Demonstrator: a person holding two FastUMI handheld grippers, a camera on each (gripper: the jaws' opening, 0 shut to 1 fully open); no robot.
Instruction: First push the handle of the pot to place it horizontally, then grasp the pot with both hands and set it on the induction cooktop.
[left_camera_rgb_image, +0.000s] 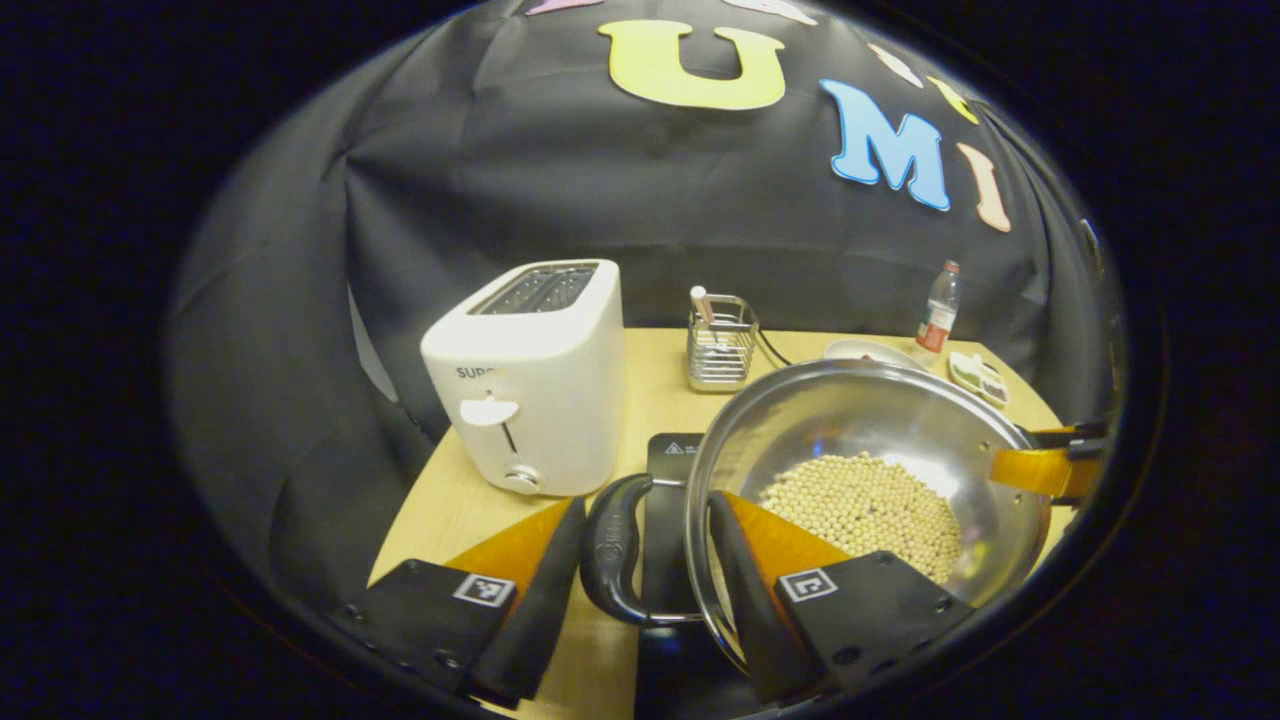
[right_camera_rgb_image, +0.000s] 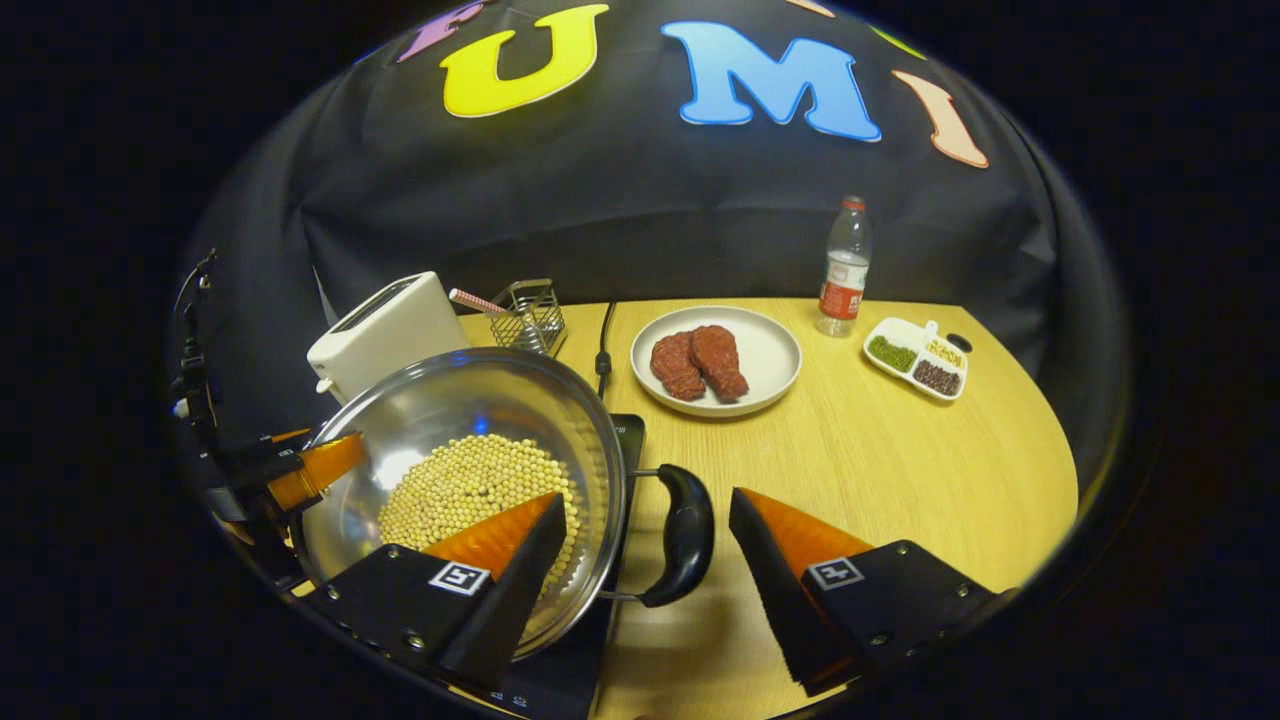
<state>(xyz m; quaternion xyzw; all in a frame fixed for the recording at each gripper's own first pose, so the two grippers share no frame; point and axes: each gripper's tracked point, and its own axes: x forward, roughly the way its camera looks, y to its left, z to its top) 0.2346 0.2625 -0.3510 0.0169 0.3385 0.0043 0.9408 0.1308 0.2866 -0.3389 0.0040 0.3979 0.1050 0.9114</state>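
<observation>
We begin at the jaws. The left gripper (left_camera_rgb_image: 645, 555) stands released: its two jaws are spread, with the left pot handle (left_camera_rgb_image: 612, 548) in the gap between them. One jaw sits outside the handle loop; the other reaches over the rim of the pot (left_camera_rgb_image: 830, 415) and lies against the inner wall. Neither jaw visibly presses the handle, so we judge no grip is applied on this side.

The right gripper (right_camera_rgb_image: 650, 545) mirrors this arrangement. Its jaws are also spread and released, with the right pot handle (right_camera_rgb_image: 685, 533) between them. One jaw lies inside the pot above the beans; the other hangs over the bare table (right_camera_rgb_image: 900, 470), apart from the handle.

Both handles lie flat, in line with the rim. This orientation presents each loop sideways to a gripper, which is why the jaws straddle them from opposite sides.

The pot holds a layer of pale beans (right_camera_rgb_image: 470, 485) and stands over the black induction cooktop (right_camera_rgb_image: 625, 430), whose edge shows beneath it in both views. We cannot tell whether the base rests fully on the surface. From the released jaws and the pot's position, we judge that the placement step is at or near completion.

Farther out, the toaster (left_camera_rgb_image: 530, 390) and the wire rack (left_camera_rgb_image: 720, 345) stand behind the cooktop. The plate (right_camera_rgb_image: 770, 350) with two pieces of meat (right_camera_rgb_image: 698, 362), the bottle (right_camera_rgb_image: 843, 265) and the divided dish (right_camera_rgb_image: 915, 358) stand well apart on the right-hand side, leaving room beside the cooktop.
</observation>
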